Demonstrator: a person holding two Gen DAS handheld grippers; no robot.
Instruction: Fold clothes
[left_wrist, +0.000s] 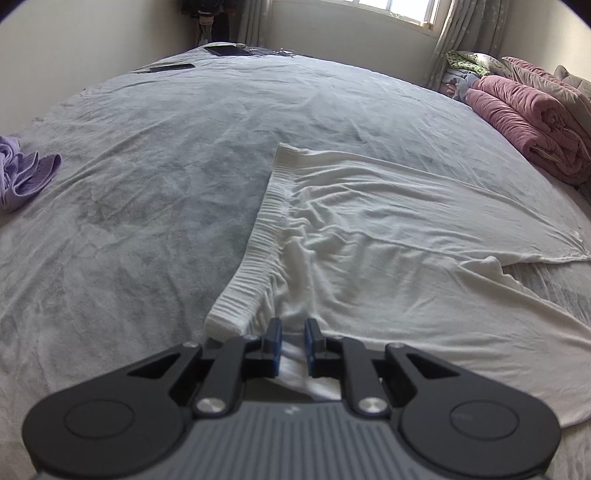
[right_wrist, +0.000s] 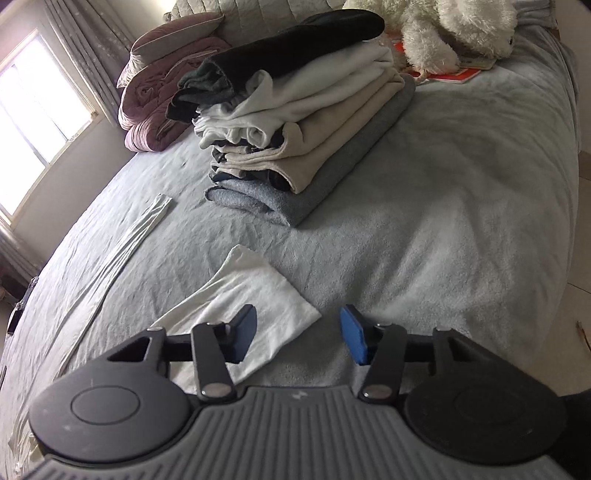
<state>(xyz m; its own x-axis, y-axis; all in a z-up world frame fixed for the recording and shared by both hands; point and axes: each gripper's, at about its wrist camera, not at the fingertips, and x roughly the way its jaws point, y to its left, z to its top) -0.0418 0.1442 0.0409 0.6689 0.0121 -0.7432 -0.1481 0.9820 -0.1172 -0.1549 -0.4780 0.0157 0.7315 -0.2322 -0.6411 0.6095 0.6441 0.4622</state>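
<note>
The white garment (left_wrist: 388, 229) is lying spread across the grey bedsheet (left_wrist: 147, 184), ribbed waistband (left_wrist: 258, 240) running away from the camera, and the left gripper (left_wrist: 293, 343) is pinching its near edge, jaws nearly together with white cloth bunched between the blue pads (left_wrist: 274, 343). That grip is probably anchoring the waist end so the cloth stays taut for a fold. Over on the other side, the right gripper (right_wrist: 298, 332) is hovering above the garment's far corner (right_wrist: 258, 295), jaws standing apart; one pad is over the cloth and the other over bare sheet, neither pressing on anything. It looks to be lining up on that hem so both ends can be lifted together. No baskets or bins are showing; finished pieces are sitting in a folded stack (right_wrist: 303, 122) on the bed, a black item on top, beside a rolled pink quilt (right_wrist: 155, 110) and a plush toy (right_wrist: 450, 29). A lilac garment (left_wrist: 26, 173) is waiting off to the left
</note>
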